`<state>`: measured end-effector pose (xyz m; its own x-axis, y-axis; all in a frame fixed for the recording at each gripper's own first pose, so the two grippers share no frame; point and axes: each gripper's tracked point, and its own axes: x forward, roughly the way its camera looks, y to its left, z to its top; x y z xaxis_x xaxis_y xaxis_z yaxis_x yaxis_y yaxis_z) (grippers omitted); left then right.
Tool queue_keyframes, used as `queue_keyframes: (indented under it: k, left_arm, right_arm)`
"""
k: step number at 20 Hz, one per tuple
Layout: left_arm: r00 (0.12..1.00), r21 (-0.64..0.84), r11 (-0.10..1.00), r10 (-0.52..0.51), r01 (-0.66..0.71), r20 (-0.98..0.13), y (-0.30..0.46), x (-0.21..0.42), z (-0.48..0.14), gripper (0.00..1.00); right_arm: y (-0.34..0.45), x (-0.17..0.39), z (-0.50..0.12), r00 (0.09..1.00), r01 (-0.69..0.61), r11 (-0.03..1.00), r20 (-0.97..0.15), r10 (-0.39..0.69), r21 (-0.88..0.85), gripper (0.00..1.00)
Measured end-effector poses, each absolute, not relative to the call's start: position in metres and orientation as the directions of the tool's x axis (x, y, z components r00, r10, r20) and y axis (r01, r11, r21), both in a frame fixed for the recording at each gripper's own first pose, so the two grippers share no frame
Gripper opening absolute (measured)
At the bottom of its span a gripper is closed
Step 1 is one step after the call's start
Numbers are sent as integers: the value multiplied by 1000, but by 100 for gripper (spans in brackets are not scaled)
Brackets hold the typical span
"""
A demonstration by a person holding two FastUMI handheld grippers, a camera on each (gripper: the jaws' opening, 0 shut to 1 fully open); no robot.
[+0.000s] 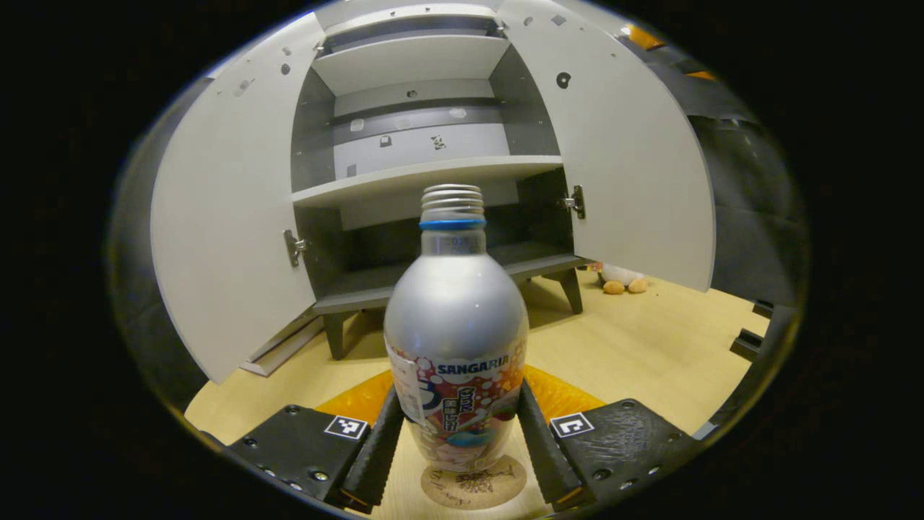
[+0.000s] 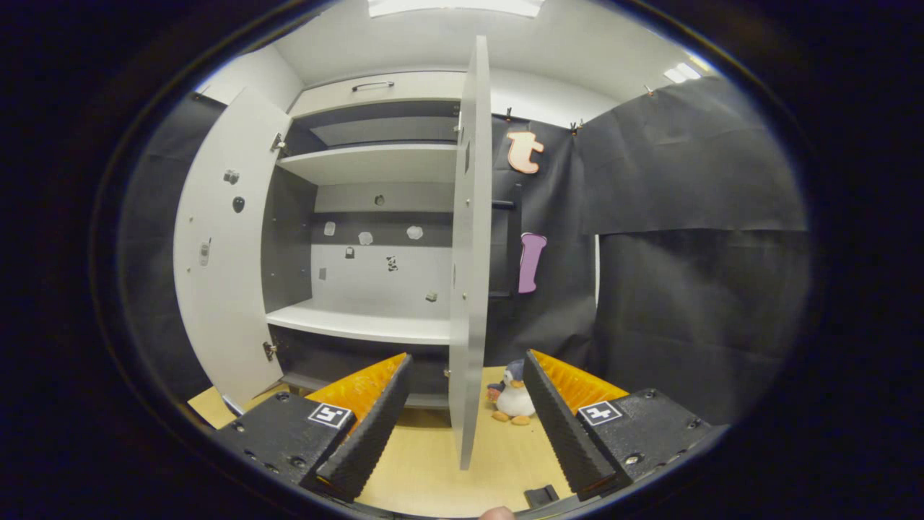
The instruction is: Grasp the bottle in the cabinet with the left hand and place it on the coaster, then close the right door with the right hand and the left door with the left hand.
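bottle [image 1: 455,339]: it stands upright between my left gripper's [image 1: 458,448] 2 fingers, its base over the round coaster [image 1: 473,485] on the wooden table [image 1: 650,347], because this is where the task wants it set down

left gripper: the fingers sit narrow against the bottle's lower sides, 1 on each flank, and I judge they are pressing on the label band (I cannot tell from this angle whether the base is fully resting on the coaster or a touch above it)

why low on the body: holding near the base keeps the bottle from tipping as it meets the coaster, and it leaves the neck and threaded top free

cabinet [image 1: 426,173]: it lies beyond the bottle with both doors swung open and its shelves bare, so the bottle is well out of it

right gripper [image 2: 462,426]: fingers spread wide, gripping nothing, held facing the right door [image 2: 469,253] edge-on, with the door's free edge in the gap between them, apart from both; I judge it waits here so the closing push can start once the bottle is released

left door [image 1: 224,238]: open wide on its hinges, near my left side, left for last

plush toy [image 2: 512,397]: on the table just beyond the right door, clear of its closing path
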<state>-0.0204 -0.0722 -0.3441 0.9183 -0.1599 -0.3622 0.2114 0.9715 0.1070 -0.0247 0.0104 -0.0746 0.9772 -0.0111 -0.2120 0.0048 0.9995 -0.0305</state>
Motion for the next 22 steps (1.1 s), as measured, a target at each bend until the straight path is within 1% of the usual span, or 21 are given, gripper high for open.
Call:
queue_keyframes:
  k: [1, 2, 3, 4, 5, 6, 8, 10, 11, 12, 14, 19, 20, 21, 22]
  left_arm:
    - [914, 102, 972, -161, 213, -373, -73, -22, -349, 77]
    - [910, 99, 972, -161, 213, -383, -71, -23, -354, 77]
    - [906, 97, 972, -158, 212, -394, -71, -23, -358, 77]
    - [903, 96, 973, -157, 212, -401, -70, -25, -362, 77]
    - [899, 94, 973, -157, 213, -408, -70, -27, -366, 81]
    - [896, 92, 973, -157, 213, -415, -70, -27, -369, 77]
    - [889, 86, 973, -160, 216, -429, -69, -29, -375, 77]
    - [879, 78, 973, -160, 217, -449, -67, -33, -383, 77]
    - [884, 74, 973, -164, 218, -438, -68, -33, -381, 82]
    - [880, 78, 972, -165, 221, -445, -67, -33, -383, 77]
    - [880, 80, 971, -166, 224, -445, -67, -34, -383, 78]
    - [874, 75, 973, -160, 217, -459, -65, -43, -383, 78]
    - [873, 78, 972, -160, 220, -461, -65, -46, -384, 82]
    - [872, 85, 971, -159, 222, -463, -65, -49, -383, 78]
    - [870, 87, 971, -158, 223, -467, -63, -51, -383, 78]
  right_arm:
    - [12, -26, -75, 977, 7, 999, -213, -13, -32, 99]
    - [11, -26, -75, 976, 11, 999, -216, -18, -36, 97]
    - [11, -25, -75, 976, 14, 999, -215, -21, -38, 99]
    - [9, -24, -74, 976, 18, 999, -216, -27, -41, 99]
    - [9, -24, -75, 976, 21, 999, -217, -30, -42, 97]
    - [9, -24, -74, 975, 21, 999, -219, -30, -42, 97]
    - [9, -25, -75, 974, 22, 999, -223, -32, -44, 97]
    - [10, -25, -76, 974, 21, 999, -226, -30, -44, 99]
    - [9, -25, -77, 973, 20, 999, -228, -31, -47, 99]
    - [8, -25, -77, 973, 20, 999, -228, -30, -48, 99]
    - [8, -24, -78, 973, 19, 999, -230, -30, -48, 99]
    - [8, -19, -80, 973, 20, 999, -227, -29, -42, 99]
    - [8, -19, -81, 973, 20, 999, -229, -28, -38, 99]
    - [7, -18, -82, 973, 21, 999, -230, -28, -35, 99]
    - [7, -17, -82, 973, 18, 999, -231, -24, -28, 99]
